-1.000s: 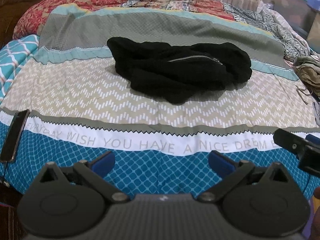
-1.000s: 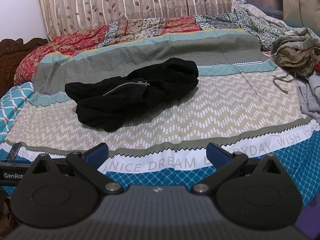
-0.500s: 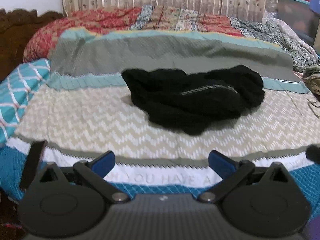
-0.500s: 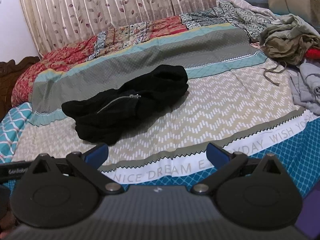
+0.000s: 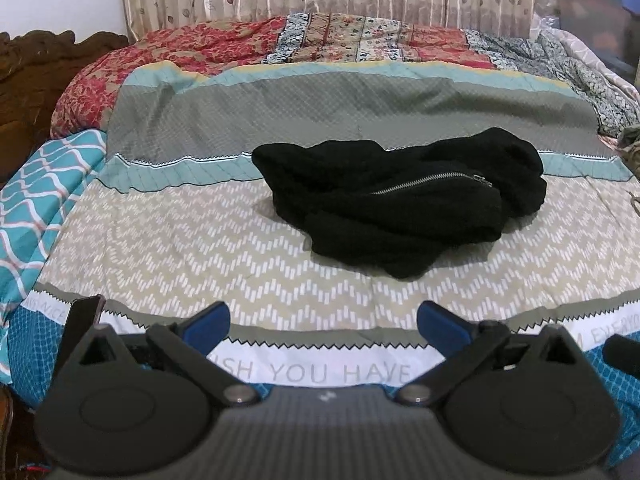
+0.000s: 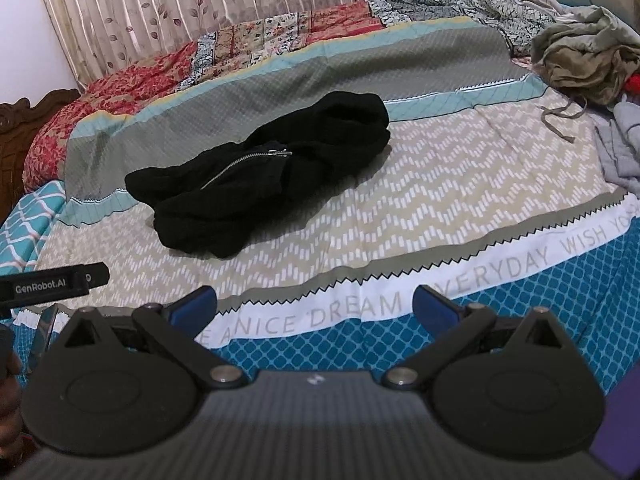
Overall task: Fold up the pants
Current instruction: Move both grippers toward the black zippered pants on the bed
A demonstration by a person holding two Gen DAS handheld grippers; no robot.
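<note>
Black pants [image 5: 404,200] with a silver zipper lie crumpled in a heap in the middle of the bed; they also show in the right wrist view [image 6: 264,172]. My left gripper [image 5: 323,322] is open and empty, held over the bed's near edge, well short of the pants. My right gripper [image 6: 314,305] is open and empty too, over the near edge, with the pants ahead and to its left. The left gripper's body shows at the left edge of the right wrist view [image 6: 52,282].
The patterned bedsheet [image 5: 200,248] covers the bed. A red floral quilt [image 5: 240,44] lies at the back before a curtain. A pile of other clothes [image 6: 588,60] sits at the right. A dark phone [image 5: 82,314] lies at the near left edge.
Both grippers have tilted up and shifted left, so the pants sit further right and lower in the left view. Jaws stay open.
</note>
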